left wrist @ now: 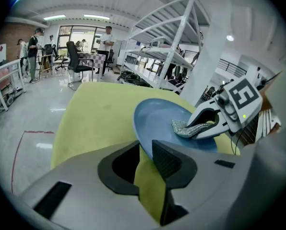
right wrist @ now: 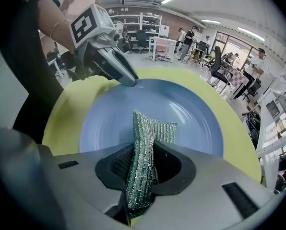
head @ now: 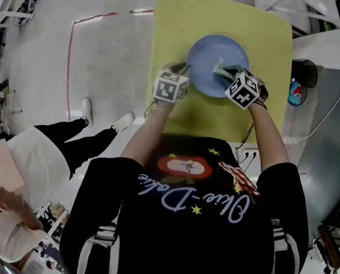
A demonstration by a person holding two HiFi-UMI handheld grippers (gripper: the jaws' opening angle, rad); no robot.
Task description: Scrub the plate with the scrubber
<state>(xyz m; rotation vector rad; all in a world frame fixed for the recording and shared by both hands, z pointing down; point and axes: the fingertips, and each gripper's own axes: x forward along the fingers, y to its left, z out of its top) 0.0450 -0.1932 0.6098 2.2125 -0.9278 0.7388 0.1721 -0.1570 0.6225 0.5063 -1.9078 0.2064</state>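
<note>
Closest to the lens is the person's black shirt [head: 187, 227] with printed lettering, filling the bottom of the head view, arms reaching over a yellow table [head: 215, 16] with rounded corners. Left hand-held gripper [head: 183, 70] has its jaws closed to a narrow gap on the near-left rim of the plate [head: 215, 47]. The left gripper view shows that thin blue edge running right in between the ribbed black pad [left wrist: 167, 159] and the other jaw. Right hand-held gripper [head: 227, 73] is pinched tight on the scrubber [head: 220, 67], over the middle of the plate. From above it's just a silvery scrap, but the right gripper view shows it properly: shiny greenish-silver woven mesh, folded and squashed upright between the jaws, free end poking out toward the plate's centre. That view also gives the plate's smooth blue surface, round, with a shallow well and a wide rim. Only the head view catches the pale grey floor [head: 113, 50] with a red tape line [head: 70, 56], plus someone else's black-trousered legs [head: 73, 144] off to the left. Only the left gripper view has the white metal rack [left wrist: 172, 47] behind the table, and it shows the other gripper's marker cube [left wrist: 241, 95] side-on, scrubber lying on the plate below it.
</note>
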